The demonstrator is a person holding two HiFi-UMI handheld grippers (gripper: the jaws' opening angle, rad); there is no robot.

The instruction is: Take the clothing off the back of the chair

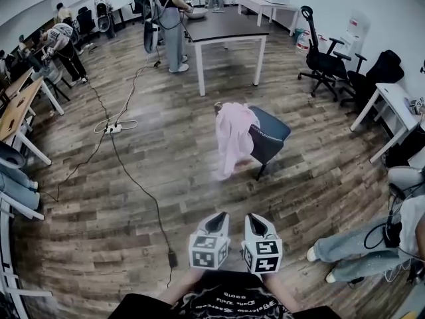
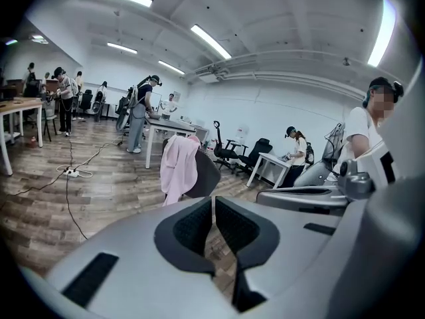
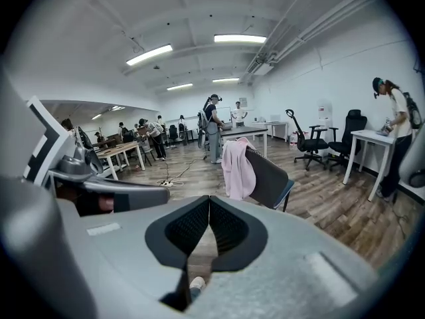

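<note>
Head view: the left gripper (image 1: 217, 218) and right gripper (image 1: 255, 219) sit side by side at the bottom edge, both claws pinched shut and empty. A pink garment (image 1: 234, 138) drapes over the back of a dark chair (image 1: 272, 137), well ahead across the wood floor (image 1: 133, 224).

Left gripper view: its closed jaws point at the garment (image 2: 179, 168), which hangs lengthwise down the chair back.

Right gripper view: closed jaws, with the garment (image 3: 237, 168) straight ahead and well apart. Neither hand looks nearer.
</note>
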